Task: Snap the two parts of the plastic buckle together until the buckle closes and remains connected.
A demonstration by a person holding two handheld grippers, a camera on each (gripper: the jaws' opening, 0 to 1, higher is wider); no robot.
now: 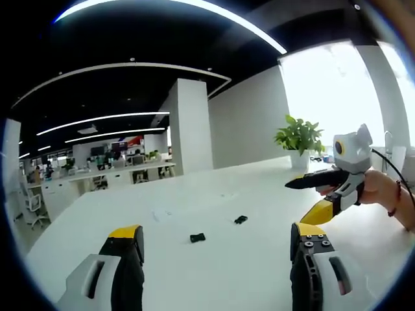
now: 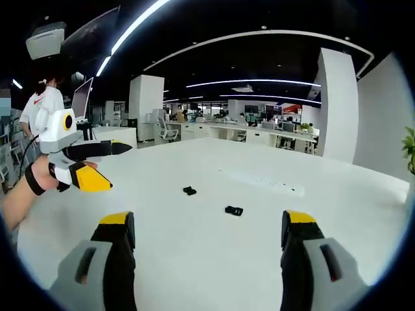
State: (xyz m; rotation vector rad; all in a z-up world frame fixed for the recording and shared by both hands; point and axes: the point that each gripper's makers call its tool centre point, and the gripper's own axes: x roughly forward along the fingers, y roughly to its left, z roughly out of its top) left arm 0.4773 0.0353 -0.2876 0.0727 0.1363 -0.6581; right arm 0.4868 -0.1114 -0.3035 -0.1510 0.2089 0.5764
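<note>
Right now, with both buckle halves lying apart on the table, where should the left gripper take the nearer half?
Probably across its two long sides, coming down from above. That buckle half lies flat on the white table, small and low, so no end-on grip looks workable. The left gripper is open wide, above and short of it. Which end carries the prongs is too small to tell.

A broad white table [image 1: 214, 259] carries two small black buckle parts [image 1: 198, 238] [image 1: 241, 219], lying apart.

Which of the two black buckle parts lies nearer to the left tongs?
The buckle part lower in the left gripper view, between the left tongs; the other buckle part lies farther out, toward the plant.
</note>
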